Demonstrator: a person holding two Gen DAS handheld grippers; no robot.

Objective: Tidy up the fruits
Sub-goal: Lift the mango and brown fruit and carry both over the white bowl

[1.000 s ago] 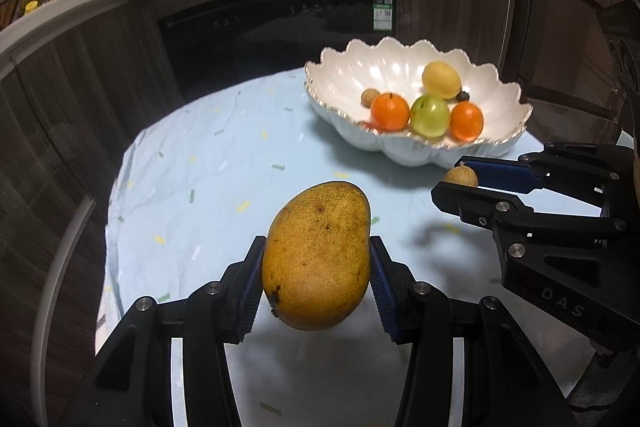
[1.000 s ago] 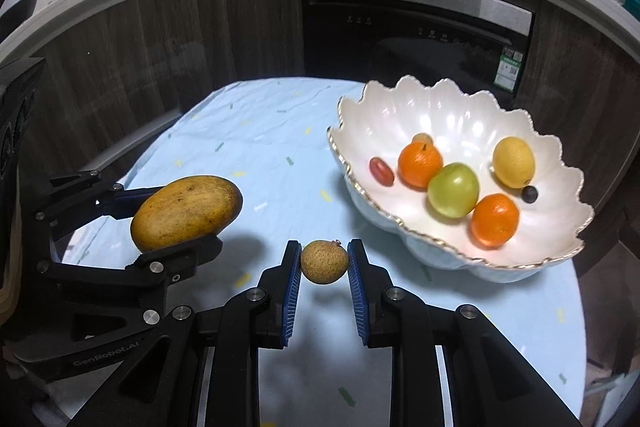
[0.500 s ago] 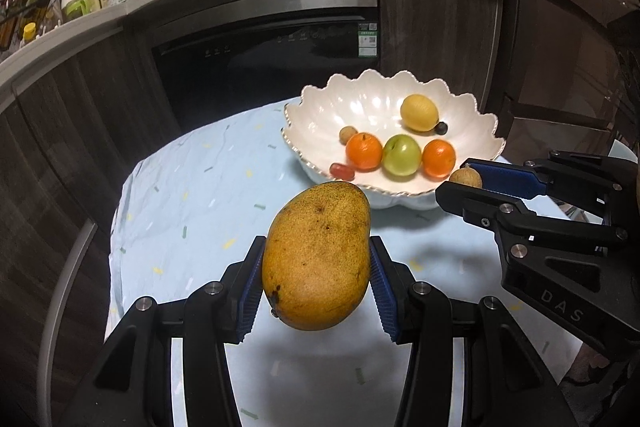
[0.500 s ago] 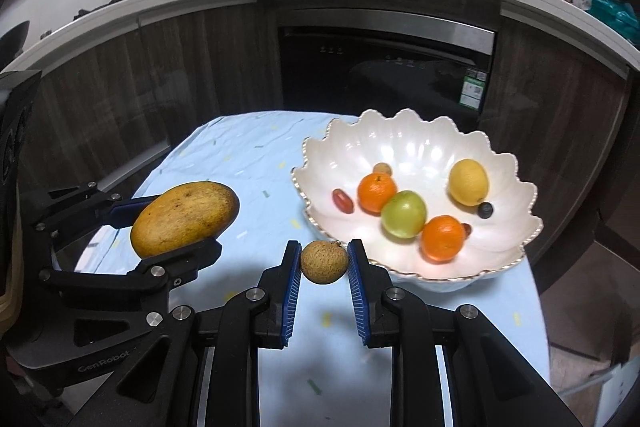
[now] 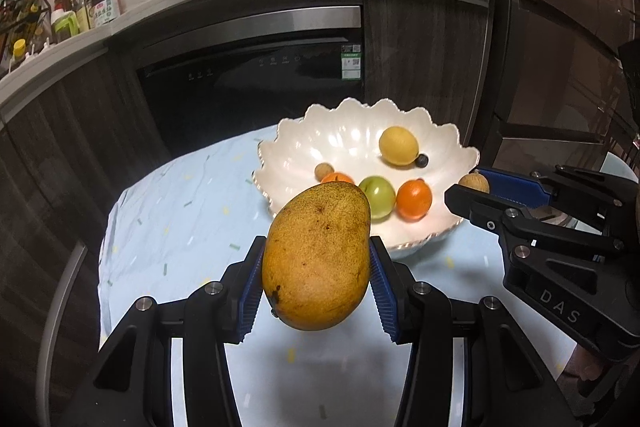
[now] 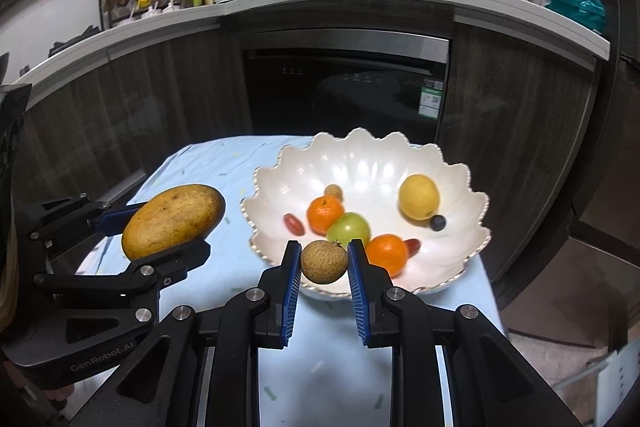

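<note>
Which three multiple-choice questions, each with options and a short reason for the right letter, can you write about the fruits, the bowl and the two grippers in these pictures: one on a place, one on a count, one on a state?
1. Where is the dark blue berry?
A. On the blue cloth
B. In the white scalloped ceramic bowl, beside the yellow lemon-like fruit
C. In the right gripper

2. How many round orange fruits lie in the bowl?
A. Two
B. Four
C. None

3. What is the state of the left gripper?
A. Open and empty
B. Shut on a green apple
C. Shut on the large yellow-brown mango

Answers:
1 B, the berry sits against the yellow fruit inside the bowl.
2 A, one orange fruit and another flank the green round fruit.
3 C, both blue pads press the mango's sides, held above the table.
</note>
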